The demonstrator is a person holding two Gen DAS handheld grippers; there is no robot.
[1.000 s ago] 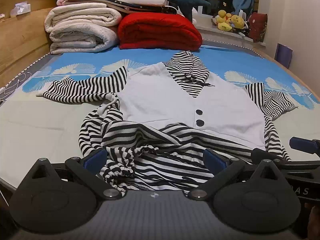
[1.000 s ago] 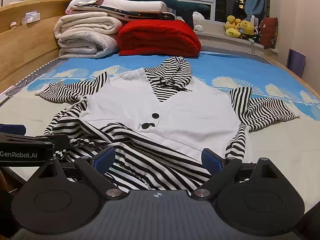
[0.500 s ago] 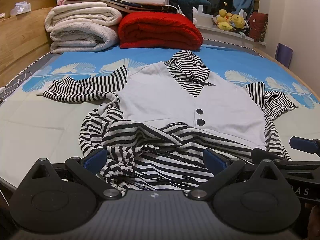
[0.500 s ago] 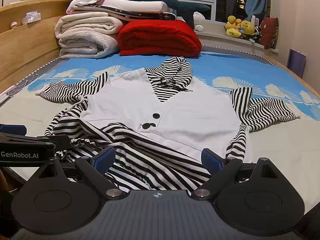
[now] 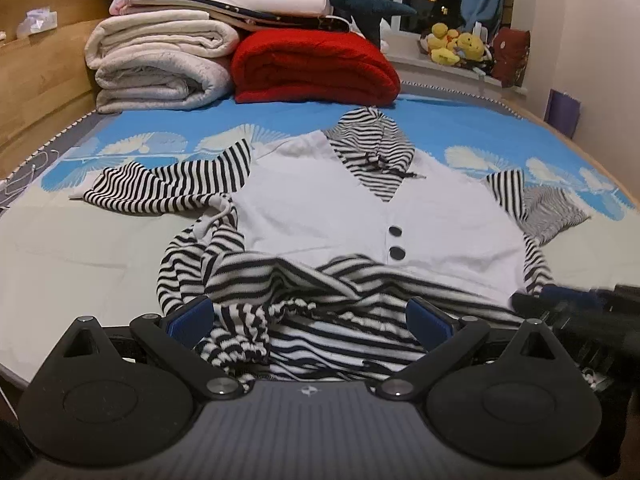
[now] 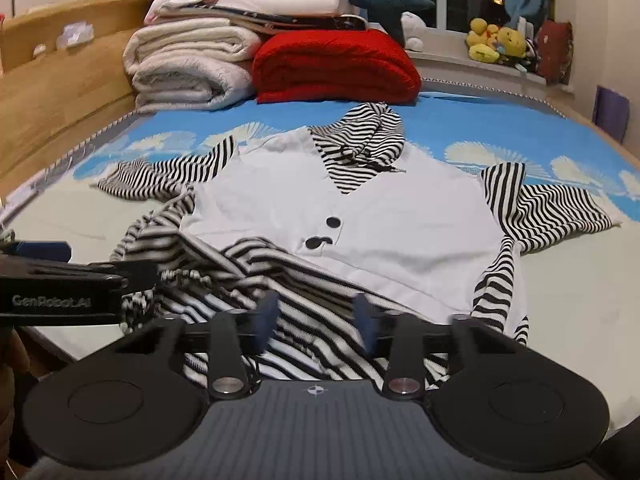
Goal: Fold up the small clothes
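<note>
Garment: a small hooded top, white vest front with two black buttons and striped sleeves, lies face up on the bed sheet; it fills the centre of both wrist views, hood toward the upper centre, hem at the lower centre.
Long axis: runs from the lower centre of the frame up to the hood, straight away from both grippers.
Hem: the striped lower part is bunched and turned up over the white front, lying right at the fingertips.
Left gripper: jaws spread wide, nothing between them; the crumpled striped cuff sits just ahead of its lower-left finger.
Right gripper: jaws narrowed and blurred, with striped hem cloth lying between them; whether they have pinched it I cannot tell.
Nearer hand: both sit at the hem edge; the right is over the middle of the hem, the left nearer the bunched left side.
Sleeves: left sleeve spread toward the mid left, right sleeve toward the mid right.
Likely step: taking the hem to straighten or fold it up toward the hood.
</note>
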